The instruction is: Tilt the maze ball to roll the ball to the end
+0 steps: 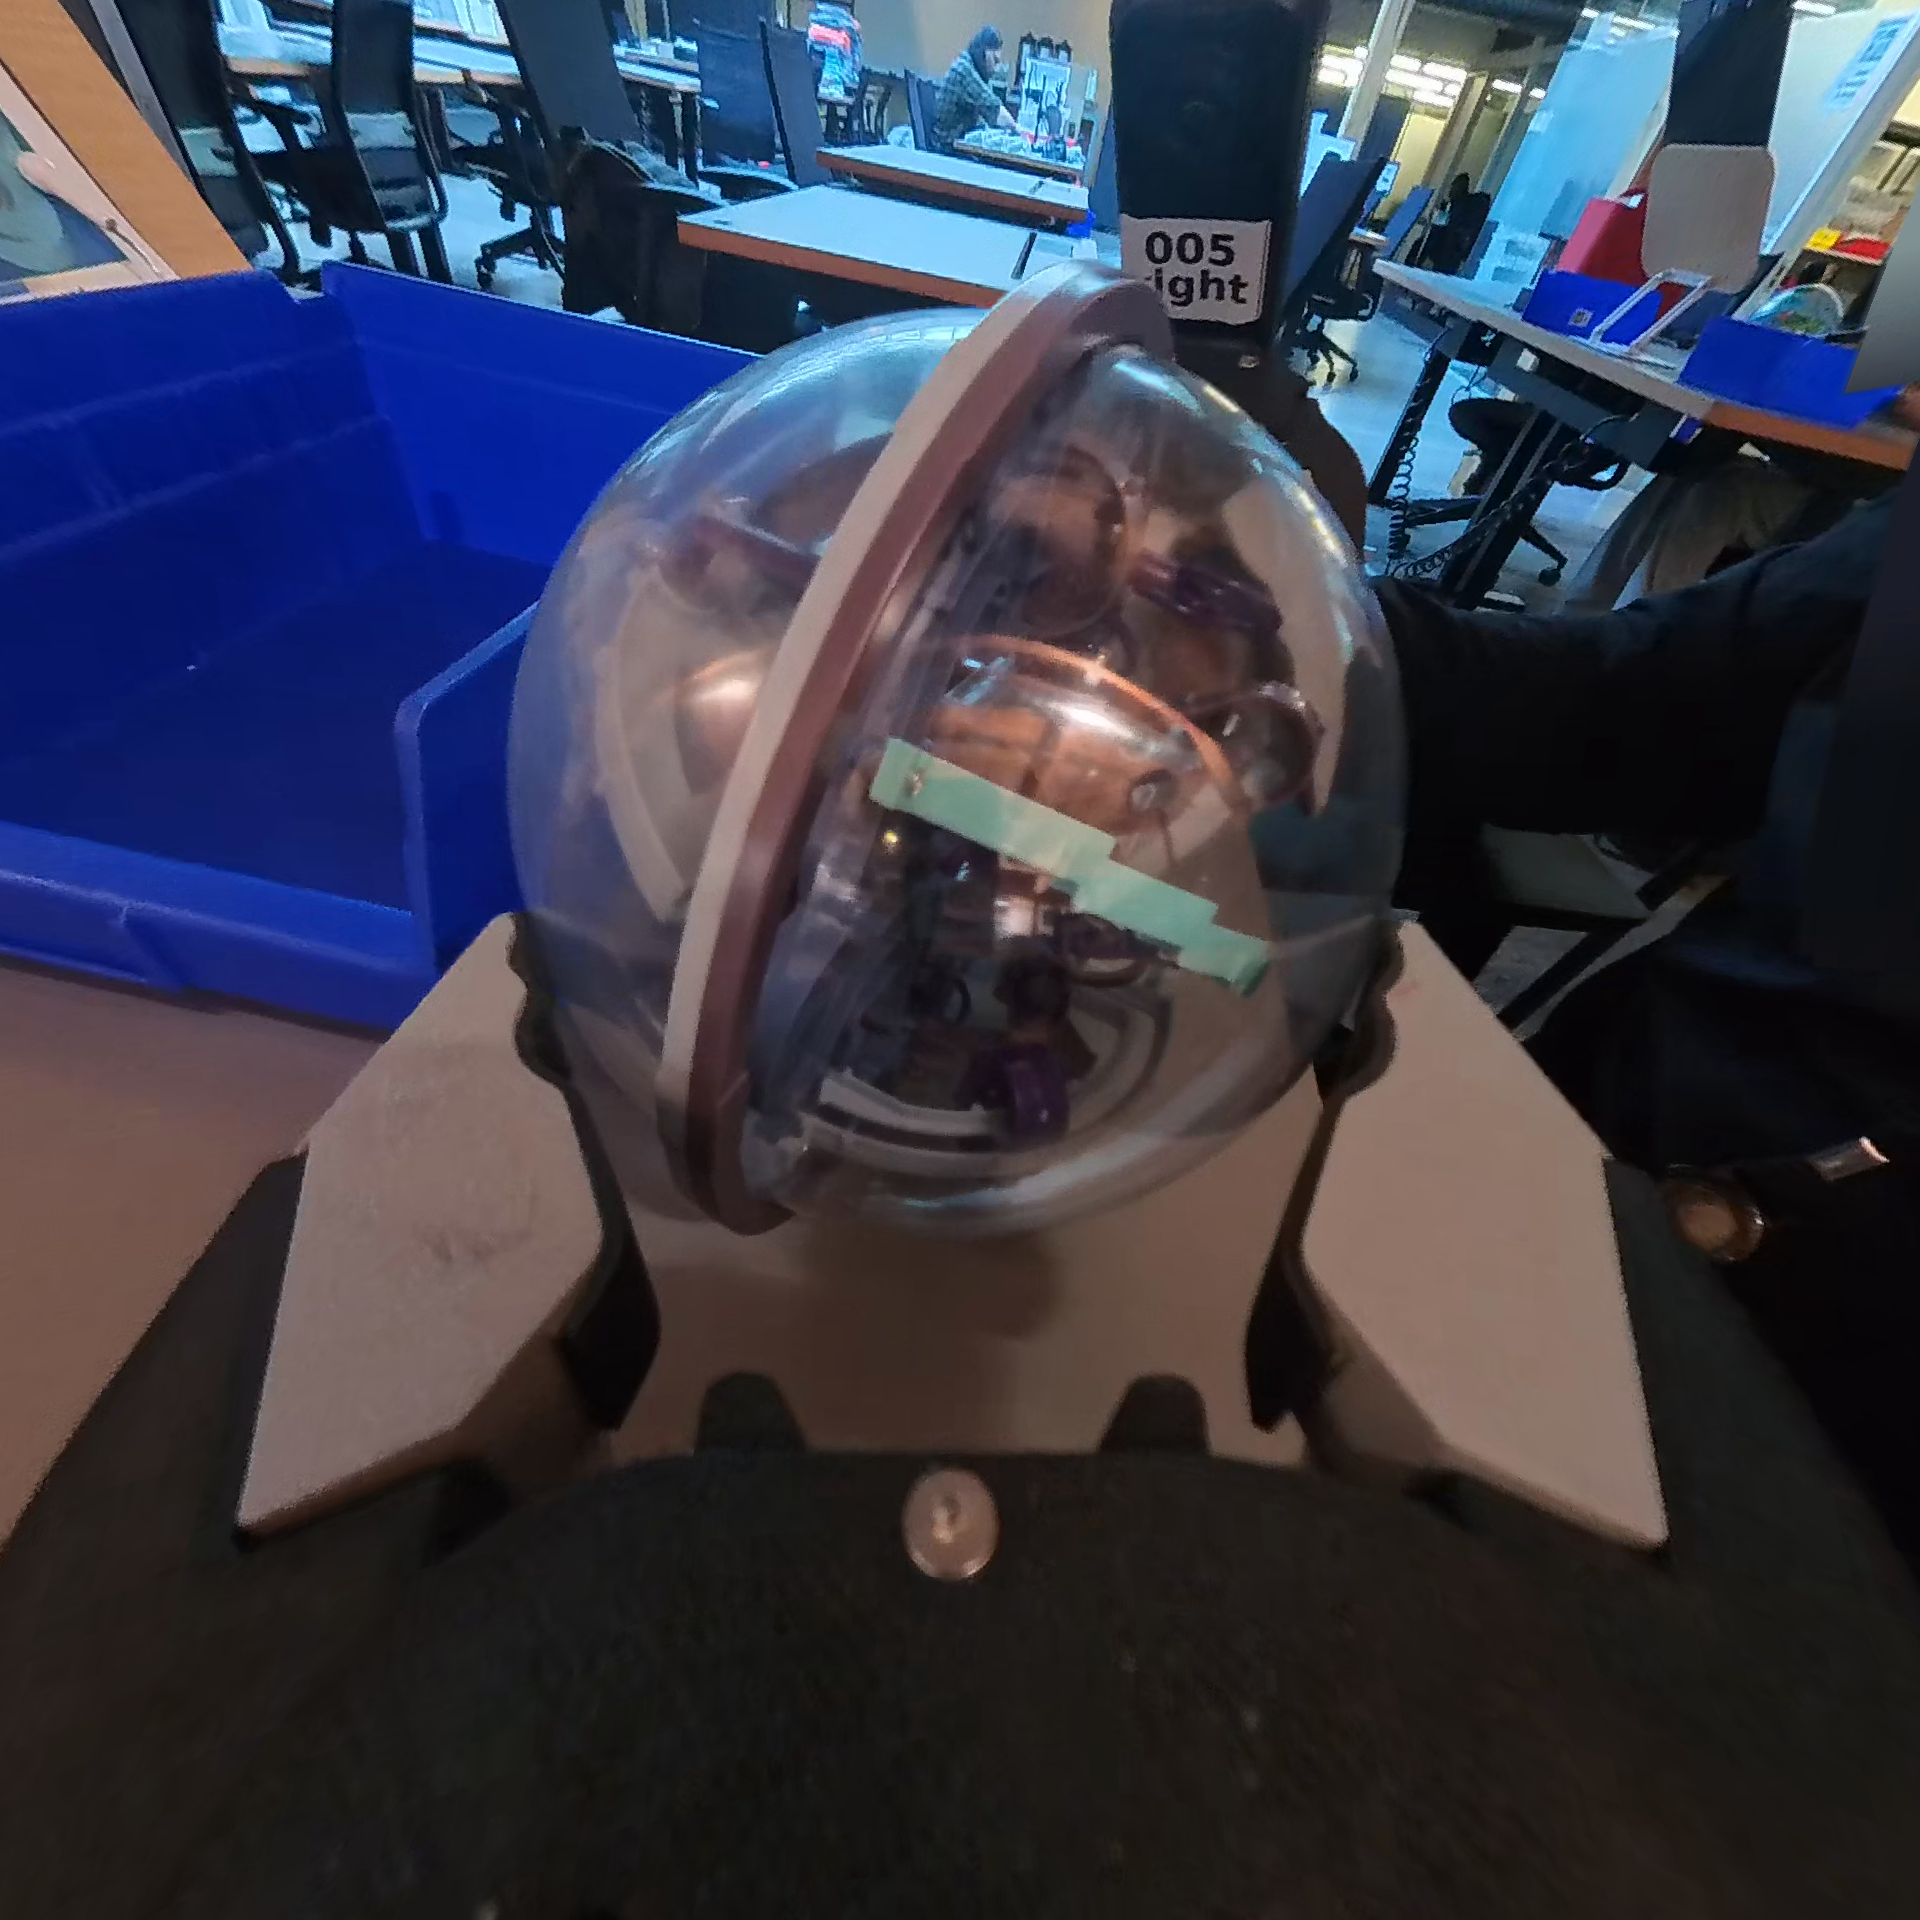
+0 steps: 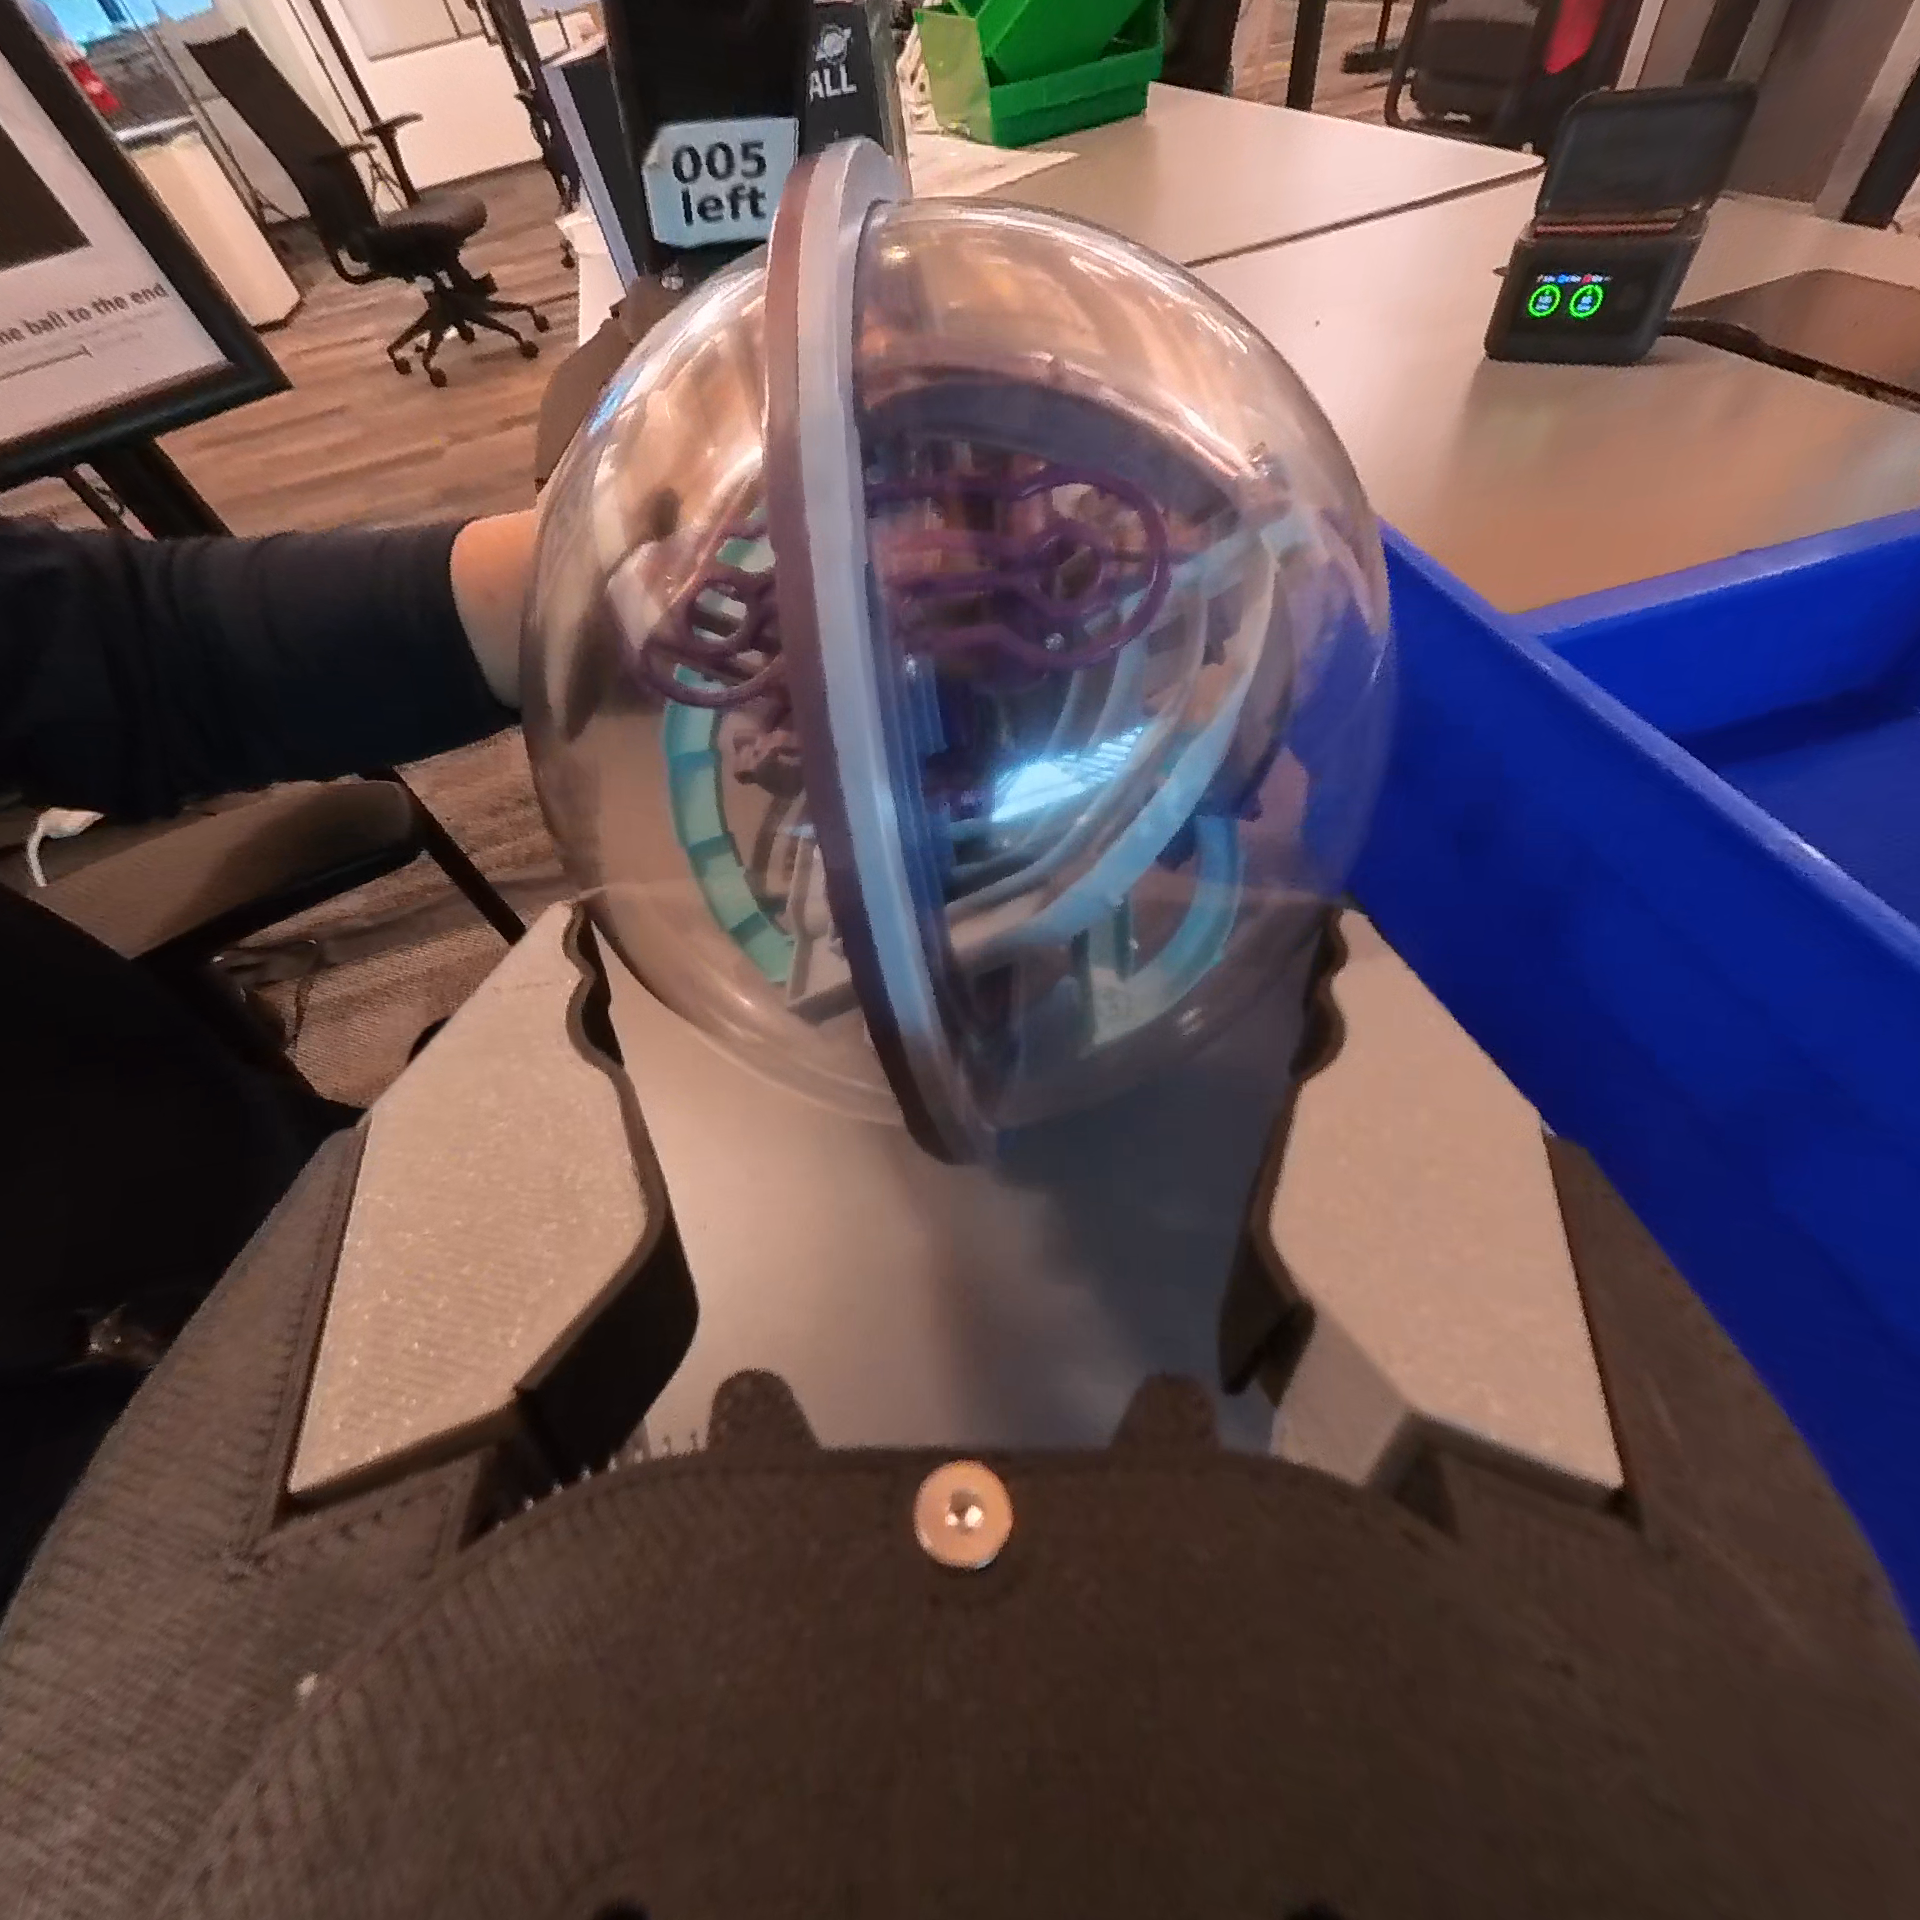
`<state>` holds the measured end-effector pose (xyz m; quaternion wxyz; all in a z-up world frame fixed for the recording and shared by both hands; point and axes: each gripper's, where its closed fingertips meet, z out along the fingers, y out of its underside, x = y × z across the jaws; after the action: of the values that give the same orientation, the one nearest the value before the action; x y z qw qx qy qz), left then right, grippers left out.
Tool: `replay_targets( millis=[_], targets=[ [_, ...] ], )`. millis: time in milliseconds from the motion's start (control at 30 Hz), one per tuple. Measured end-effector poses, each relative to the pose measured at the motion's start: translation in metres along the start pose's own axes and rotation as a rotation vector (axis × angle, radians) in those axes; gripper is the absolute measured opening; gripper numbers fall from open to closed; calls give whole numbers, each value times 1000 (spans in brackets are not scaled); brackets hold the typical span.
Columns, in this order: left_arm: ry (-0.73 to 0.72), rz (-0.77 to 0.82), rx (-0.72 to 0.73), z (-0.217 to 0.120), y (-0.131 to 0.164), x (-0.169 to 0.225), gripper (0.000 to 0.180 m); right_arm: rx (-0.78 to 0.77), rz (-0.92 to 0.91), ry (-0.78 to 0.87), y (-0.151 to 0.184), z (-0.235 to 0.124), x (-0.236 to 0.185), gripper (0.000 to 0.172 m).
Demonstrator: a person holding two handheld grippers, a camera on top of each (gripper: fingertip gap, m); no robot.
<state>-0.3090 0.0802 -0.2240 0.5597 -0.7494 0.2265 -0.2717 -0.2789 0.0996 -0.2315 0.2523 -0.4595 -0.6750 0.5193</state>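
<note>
The maze ball is a clear sphere with a brown-and-white rim band around its middle and coloured tracks inside, among them a pale green strip. It is held up between my two grippers from opposite sides. My left gripper has both fingertips pressed on the sphere's lower sides. My right gripper grips the maze ball the same way. The rim band stands steeply tilted in both views. The right gripper's body rises behind the sphere, and the left gripper's body does so in the right wrist view.
A large blue bin stands close beside the sphere and also shows in the right wrist view. A person's dark sleeve reaches in from the other side. A grey table carries a small black device and a green bin.
</note>
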Motion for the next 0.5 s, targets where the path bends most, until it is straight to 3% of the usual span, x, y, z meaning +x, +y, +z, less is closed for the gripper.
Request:
replay_targets(
  millis=[200,500],
  targets=[
    [25,11,-1,3,-1,5,147,35,-88,32,-7,6,-3,143],
    [25,1,3,2,0,1,147,69,-242,71,-20,5,-2,141]
  ],
)
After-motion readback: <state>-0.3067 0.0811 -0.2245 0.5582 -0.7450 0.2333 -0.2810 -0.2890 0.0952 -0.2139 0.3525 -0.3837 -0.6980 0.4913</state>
